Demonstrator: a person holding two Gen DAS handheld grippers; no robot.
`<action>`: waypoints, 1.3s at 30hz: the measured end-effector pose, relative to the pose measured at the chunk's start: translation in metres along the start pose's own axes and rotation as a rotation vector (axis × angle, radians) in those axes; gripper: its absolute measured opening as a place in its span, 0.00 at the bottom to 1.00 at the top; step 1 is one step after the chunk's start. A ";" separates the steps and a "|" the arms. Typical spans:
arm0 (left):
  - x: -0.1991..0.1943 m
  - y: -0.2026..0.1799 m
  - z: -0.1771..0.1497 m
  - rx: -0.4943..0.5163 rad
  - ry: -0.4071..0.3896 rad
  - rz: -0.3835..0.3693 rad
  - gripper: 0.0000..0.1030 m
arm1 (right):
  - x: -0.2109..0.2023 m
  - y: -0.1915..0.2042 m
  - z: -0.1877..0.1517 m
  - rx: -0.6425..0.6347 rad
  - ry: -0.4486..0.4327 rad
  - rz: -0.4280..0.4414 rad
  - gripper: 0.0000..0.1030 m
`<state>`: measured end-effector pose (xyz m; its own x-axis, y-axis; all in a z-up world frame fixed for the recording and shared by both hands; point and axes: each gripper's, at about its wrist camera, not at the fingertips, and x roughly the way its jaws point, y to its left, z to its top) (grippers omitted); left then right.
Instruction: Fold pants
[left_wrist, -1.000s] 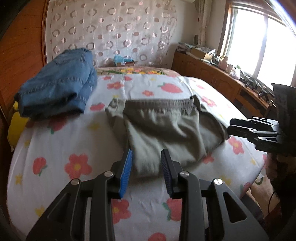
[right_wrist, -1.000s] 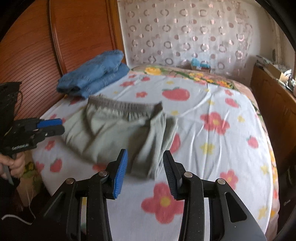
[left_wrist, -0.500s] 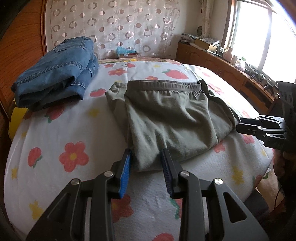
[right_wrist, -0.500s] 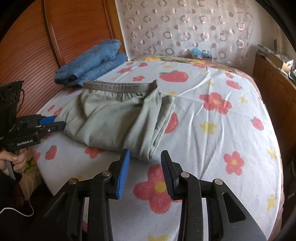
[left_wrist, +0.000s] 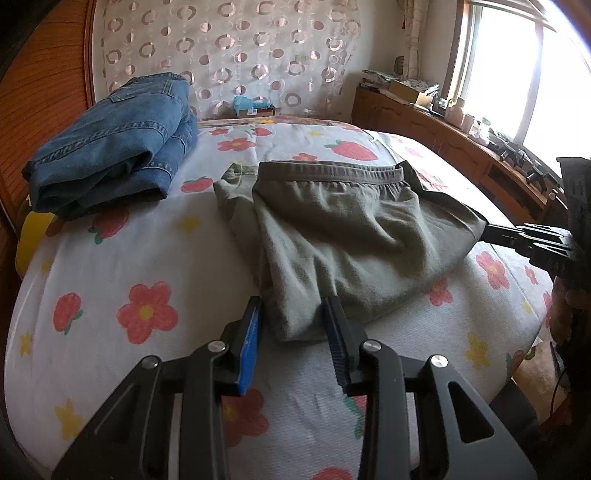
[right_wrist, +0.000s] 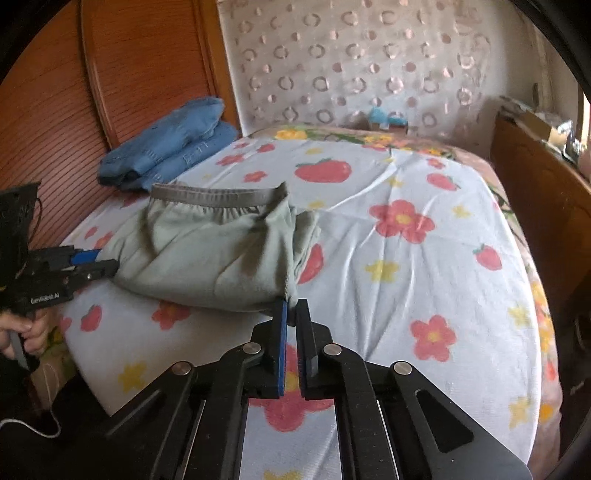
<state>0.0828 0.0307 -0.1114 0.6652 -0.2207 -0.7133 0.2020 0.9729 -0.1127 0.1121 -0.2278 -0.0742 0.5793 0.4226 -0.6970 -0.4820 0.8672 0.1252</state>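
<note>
Grey-green pants (left_wrist: 343, 236), partly folded with the elastic waistband at the far side, lie on the flowered bed sheet (left_wrist: 122, 258). They also show in the right wrist view (right_wrist: 218, 251). My left gripper (left_wrist: 293, 314) is open, its blue pads either side of the pants' near folded corner. From the right wrist view the left gripper (right_wrist: 98, 260) sits at the pants' left edge. My right gripper (right_wrist: 293, 308) is shut on the pants' near right corner. In the left wrist view the right gripper (left_wrist: 489, 232) touches the pants' right edge.
Folded blue jeans (left_wrist: 110, 144) lie at the far left by the wooden headboard (right_wrist: 110, 92). A wooden dresser (left_wrist: 461, 147) with clutter runs along the right under the window. The bed's near edge drops off just below both grippers.
Both grippers moved forward to the pants' near corners. The right gripper went from open to shut on the cloth. The left gripper's open jaws now straddle the near fold.
</note>
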 end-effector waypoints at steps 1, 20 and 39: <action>0.000 0.000 0.000 0.000 -0.001 0.000 0.33 | 0.001 0.001 0.000 -0.007 0.001 -0.009 0.02; -0.046 -0.014 0.004 0.017 -0.081 -0.088 0.08 | -0.024 0.009 -0.012 -0.012 -0.023 0.055 0.02; -0.060 -0.021 -0.011 0.052 -0.033 -0.082 0.32 | -0.057 0.030 -0.033 -0.057 0.001 0.054 0.05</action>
<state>0.0305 0.0244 -0.0741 0.6680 -0.3029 -0.6797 0.2937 0.9466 -0.1331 0.0424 -0.2347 -0.0541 0.5507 0.4685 -0.6908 -0.5493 0.8266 0.1226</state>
